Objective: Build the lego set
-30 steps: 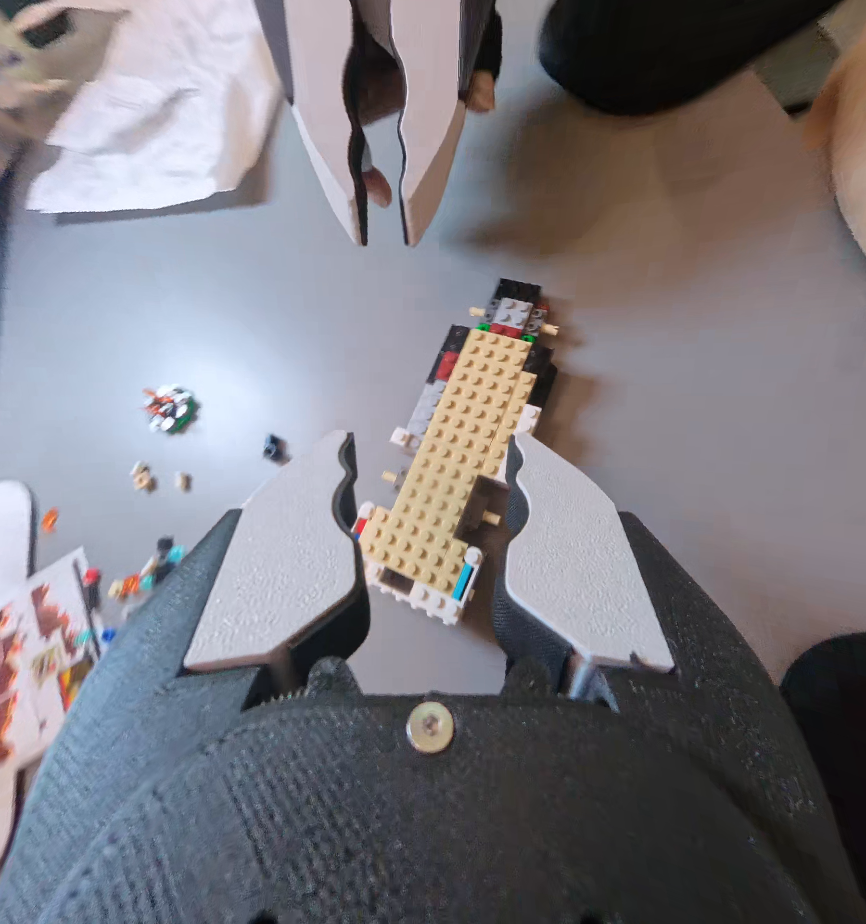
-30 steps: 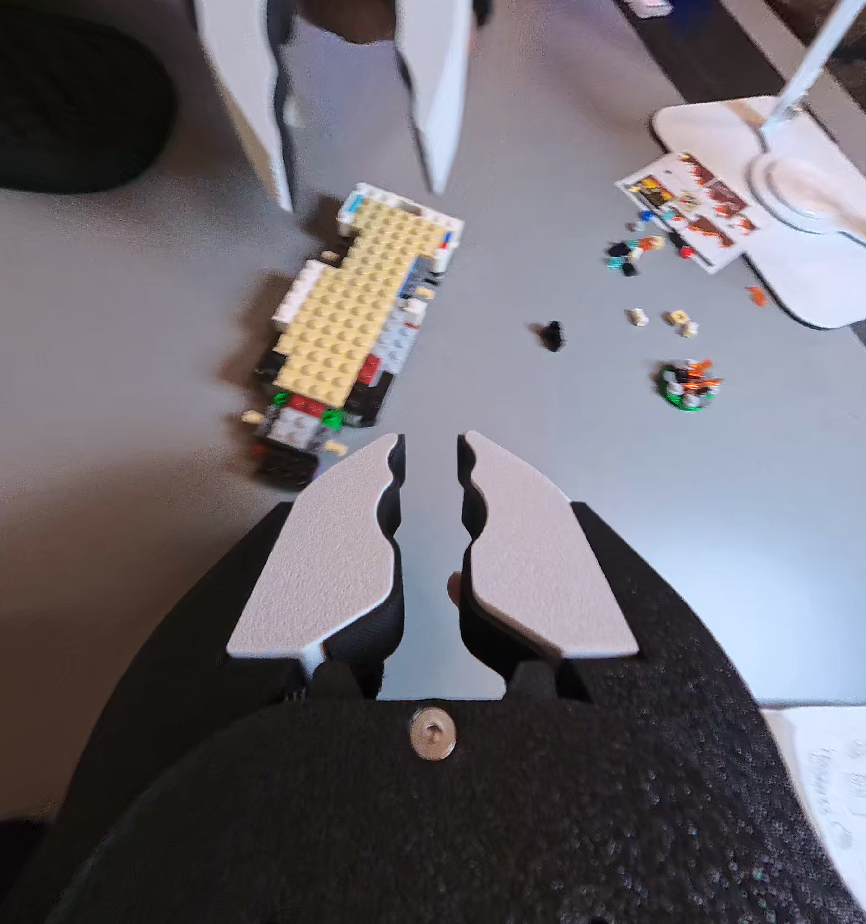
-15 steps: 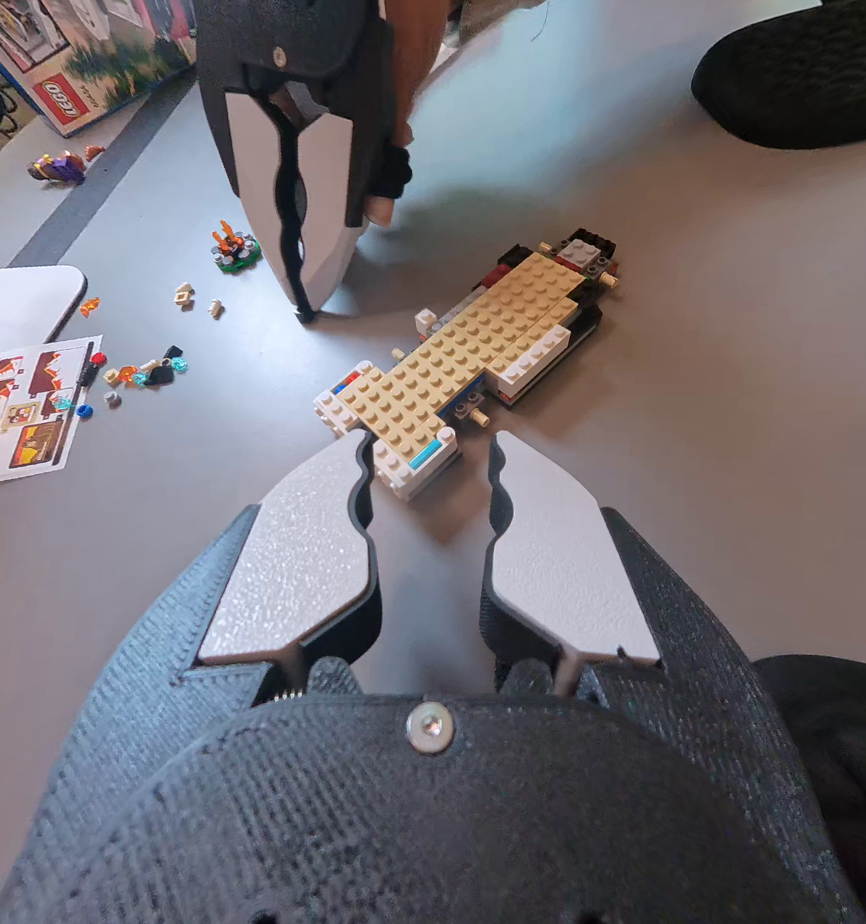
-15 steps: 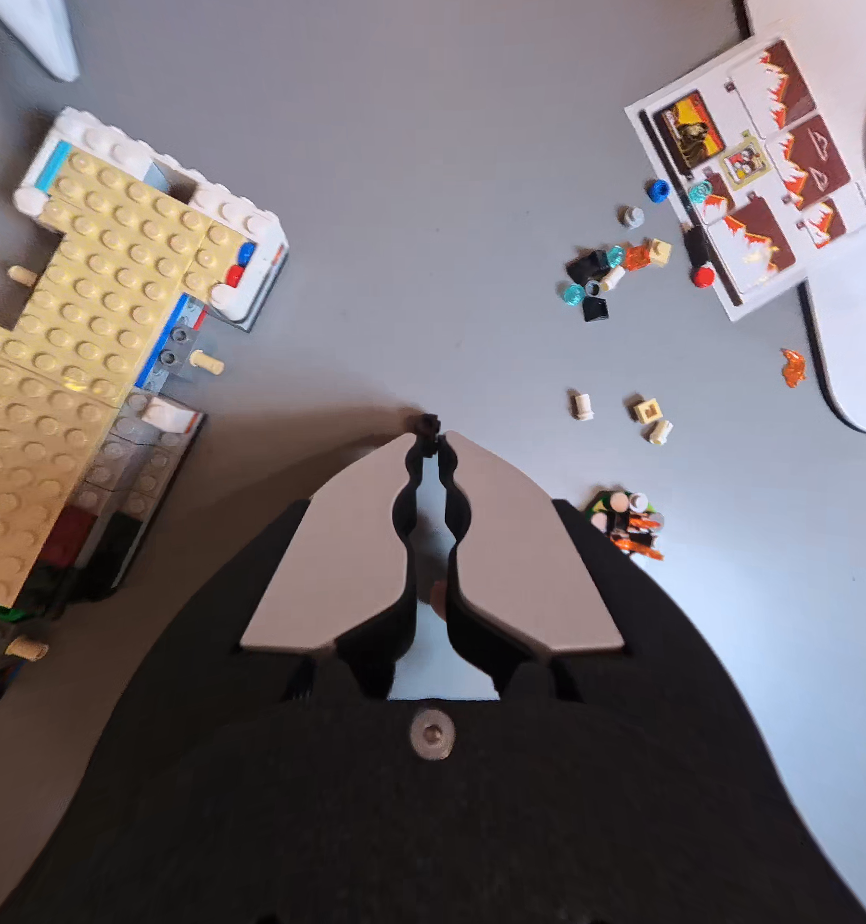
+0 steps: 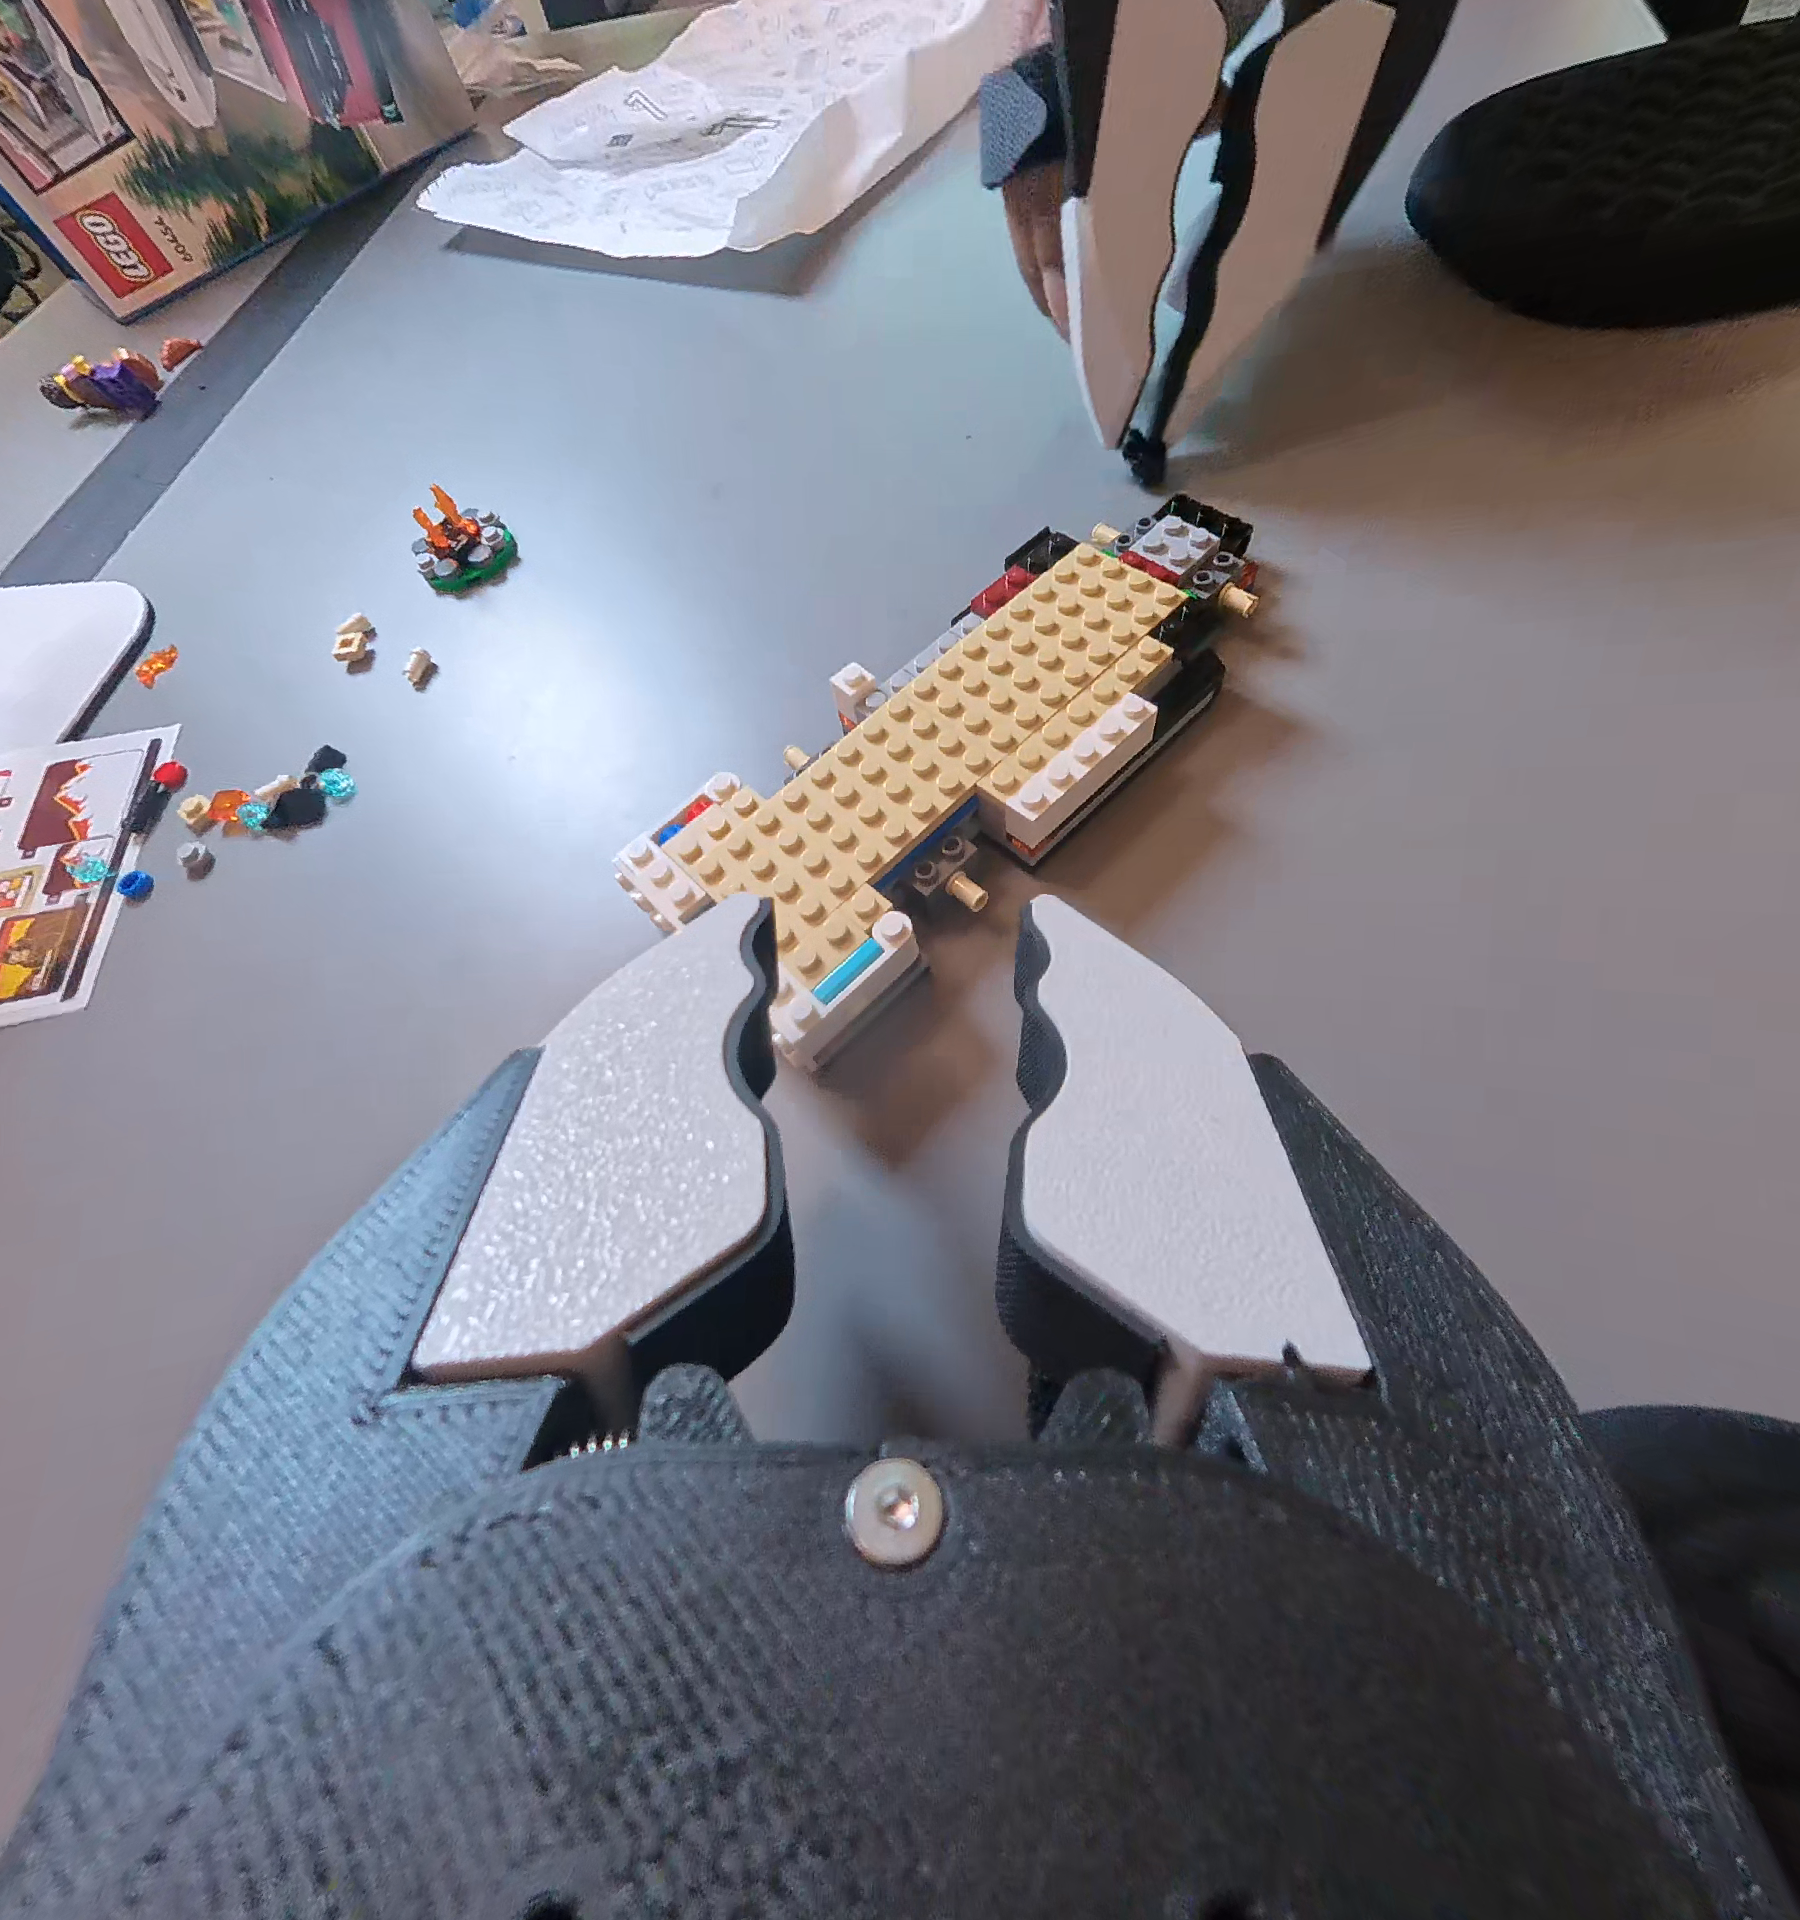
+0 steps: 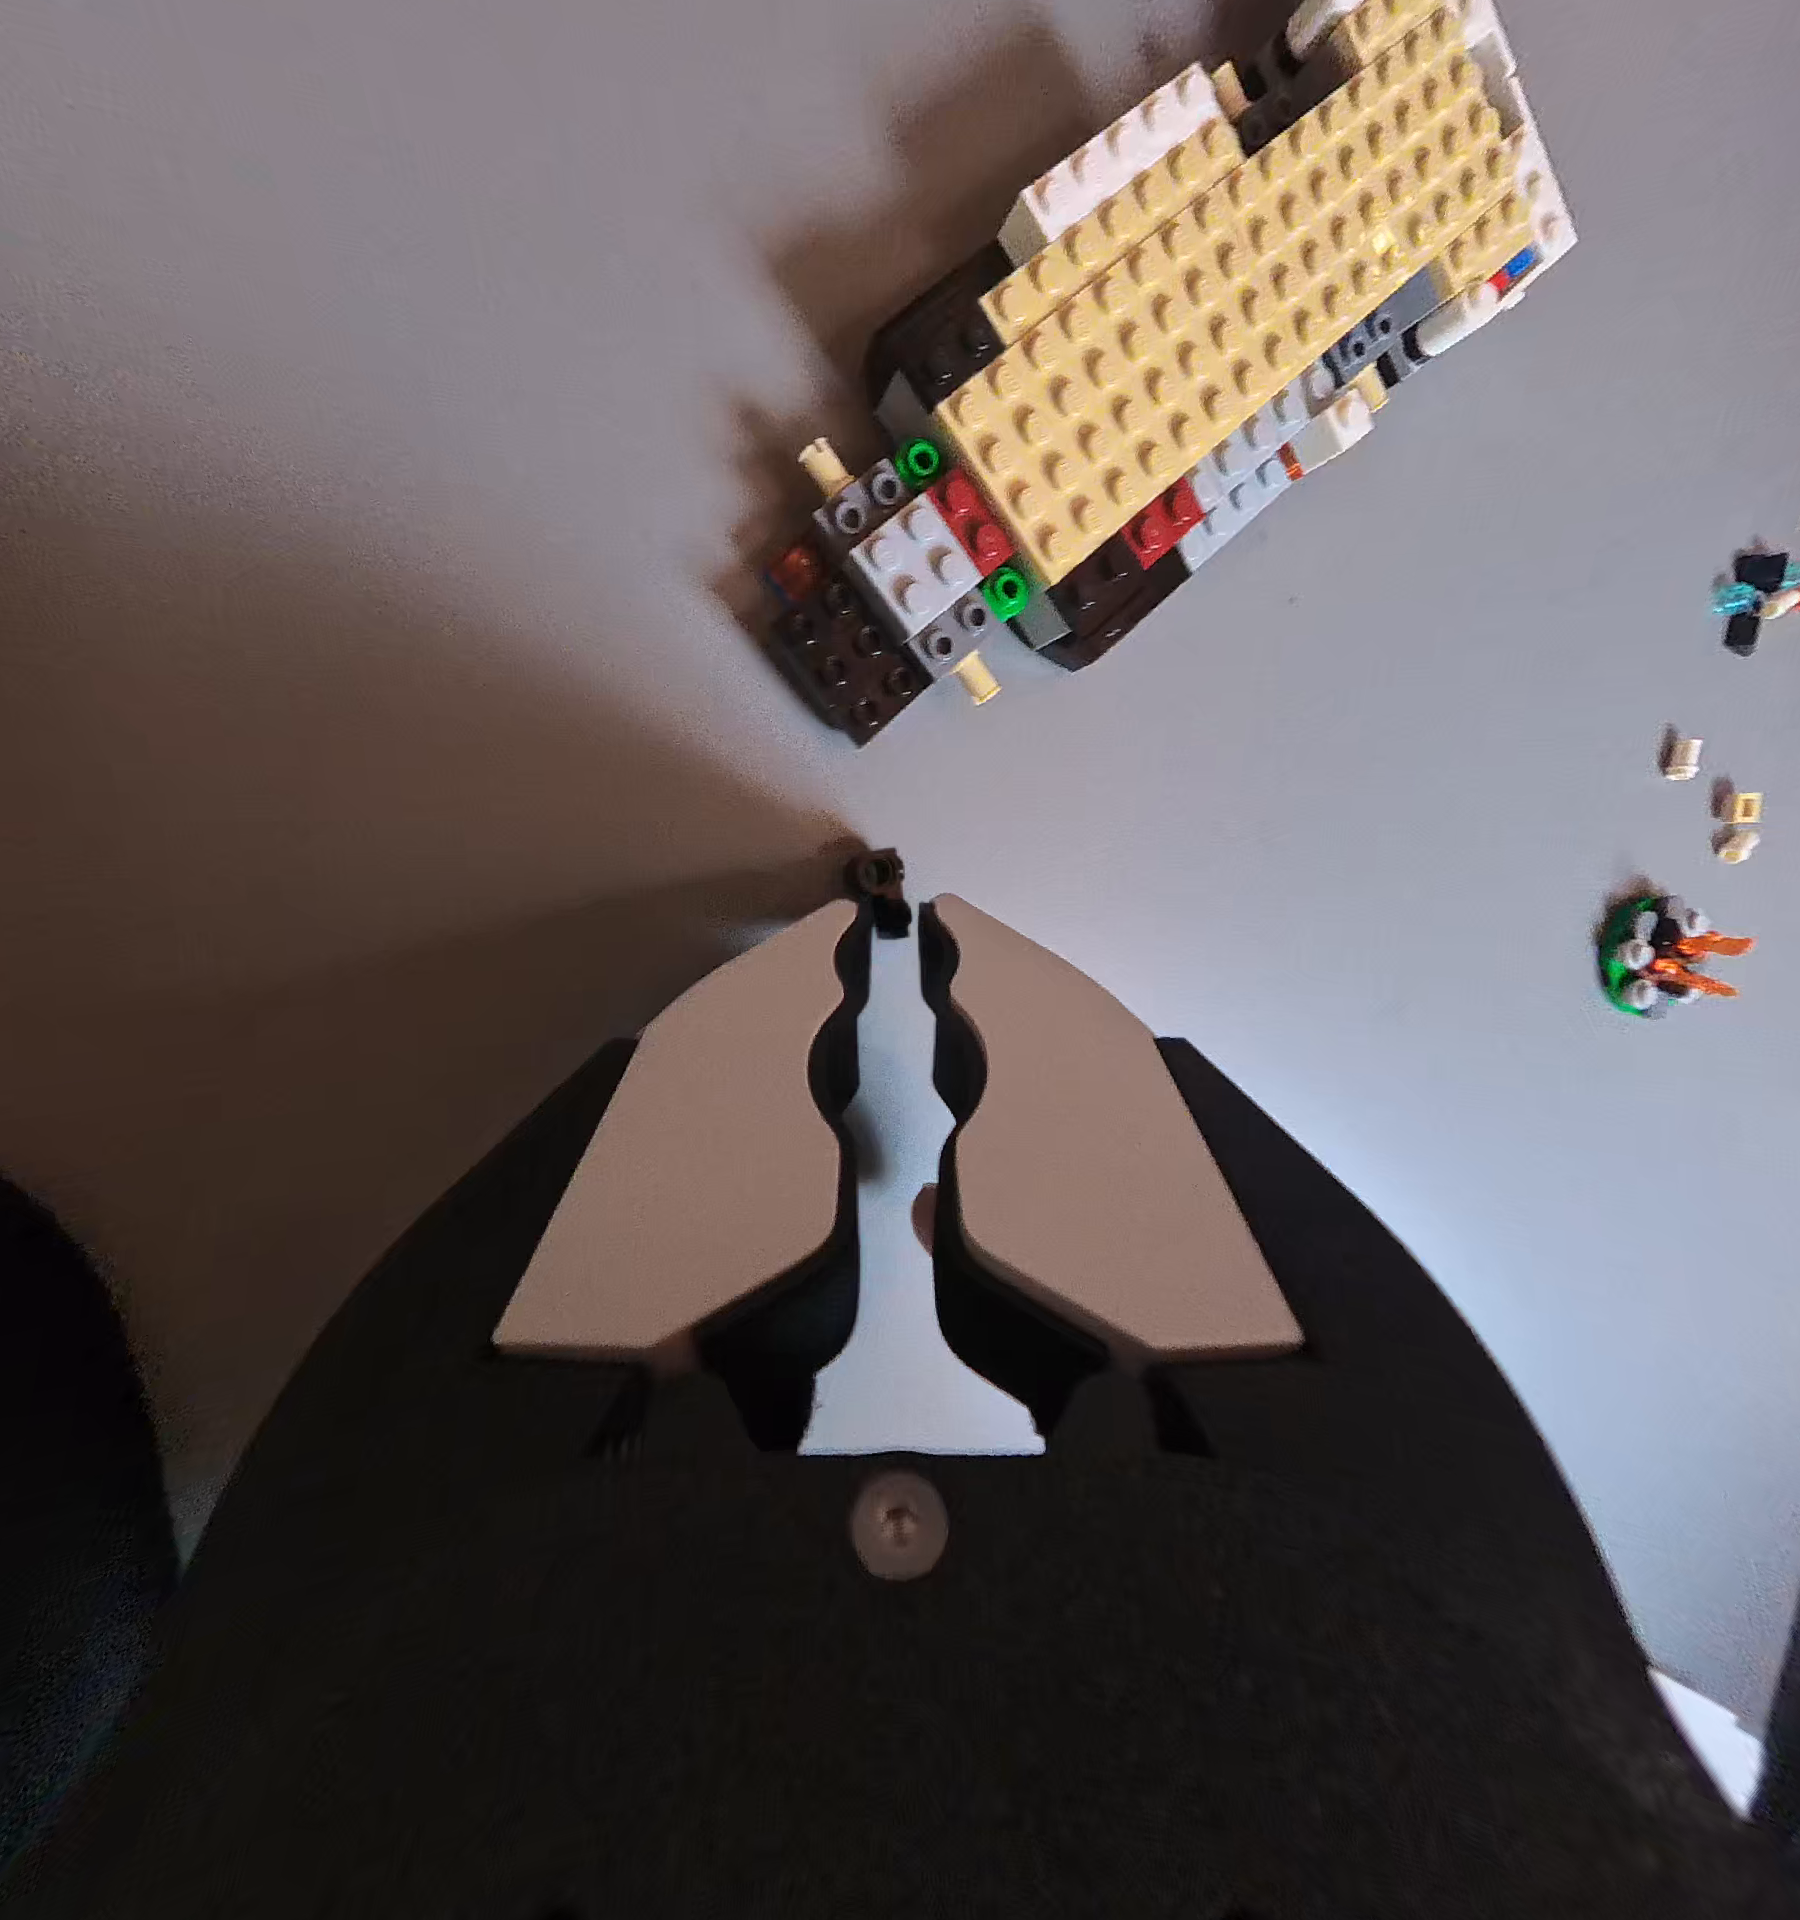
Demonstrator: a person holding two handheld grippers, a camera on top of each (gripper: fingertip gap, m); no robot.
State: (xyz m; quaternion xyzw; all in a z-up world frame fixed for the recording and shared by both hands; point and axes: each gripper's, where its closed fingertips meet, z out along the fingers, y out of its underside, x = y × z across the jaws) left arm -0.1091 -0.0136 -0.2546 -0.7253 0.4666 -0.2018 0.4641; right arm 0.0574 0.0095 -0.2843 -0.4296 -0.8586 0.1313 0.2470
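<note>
Grey table (image 5: 1498,935): left gripper (image 5: 891,914) open at tan brick model (image 5: 937,727); right gripper (image 6: 891,914) nearly closed, small black piece (image 6: 880,883) at its tips

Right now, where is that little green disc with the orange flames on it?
The green disc with orange flames stands on the grey table, upper left in the left wrist view, left of the tan brick model, with three small tan pieces just in front of it.
</note>
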